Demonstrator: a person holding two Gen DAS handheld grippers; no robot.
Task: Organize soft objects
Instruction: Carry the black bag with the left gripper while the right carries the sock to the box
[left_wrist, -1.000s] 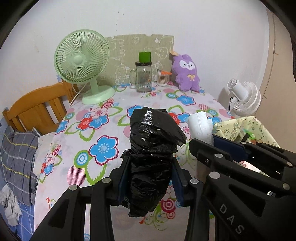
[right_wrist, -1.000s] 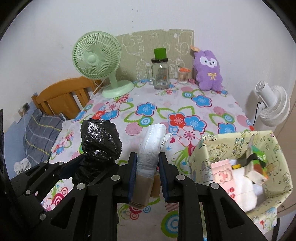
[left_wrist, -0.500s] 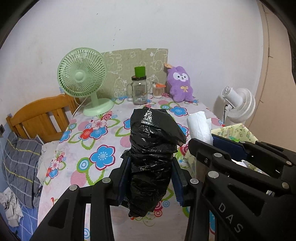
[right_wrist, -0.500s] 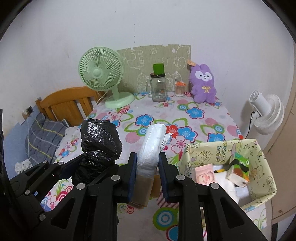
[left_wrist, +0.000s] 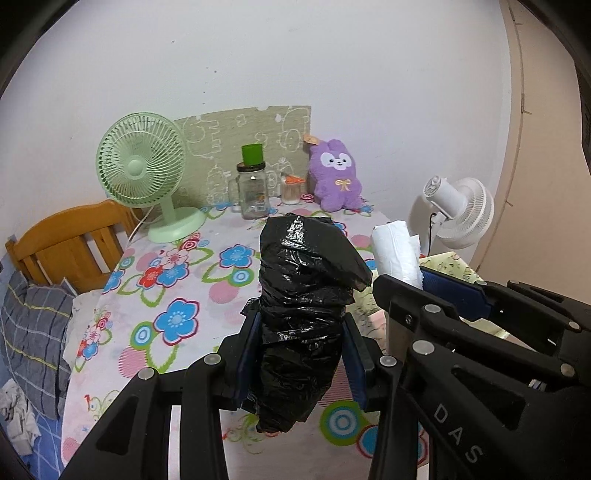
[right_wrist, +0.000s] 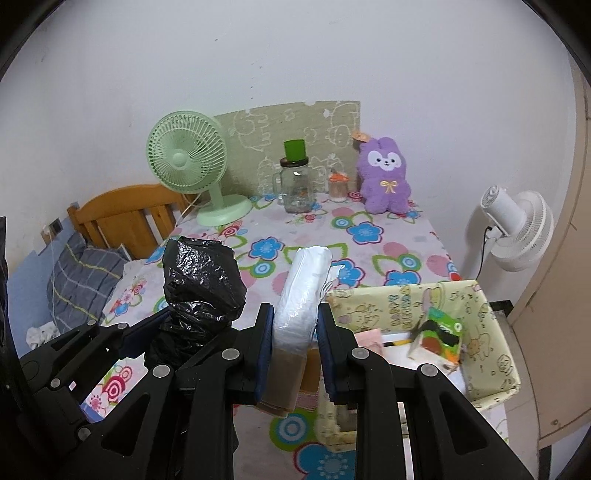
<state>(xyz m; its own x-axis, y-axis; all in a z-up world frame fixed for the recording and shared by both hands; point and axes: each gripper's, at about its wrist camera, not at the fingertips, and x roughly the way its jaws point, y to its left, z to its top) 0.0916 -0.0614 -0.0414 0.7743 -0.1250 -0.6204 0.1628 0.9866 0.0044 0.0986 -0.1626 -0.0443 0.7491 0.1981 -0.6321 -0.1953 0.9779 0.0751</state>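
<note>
My left gripper (left_wrist: 301, 354) is shut on a crumpled black plastic bag roll (left_wrist: 303, 295), held upright above the flowered table (left_wrist: 177, 280). Beside it on the right, my right gripper (right_wrist: 294, 354) is shut on a white plastic bag roll (right_wrist: 301, 295) with a brown cardboard end. The black roll (right_wrist: 201, 280) shows at the left in the right wrist view; the white roll (left_wrist: 393, 251) shows at the right in the left wrist view. A yellow-green patterned box (right_wrist: 476, 314) holding tissue packs and small items stands at the table's right corner, just right of the right gripper.
At the table's far edge stand a green fan (left_wrist: 142, 173), a glass jar with a green cup on top (left_wrist: 253, 192), a small jar (right_wrist: 338, 186) and a purple plush rabbit (left_wrist: 336, 175). A white fan (right_wrist: 517, 229) is on the right, a wooden chair (left_wrist: 66, 243) on the left.
Both grippers have pulled back from the wall and risen a little, each still holding its roll. The table, fan and plush look smaller and farther now; more of the box shows.
</note>
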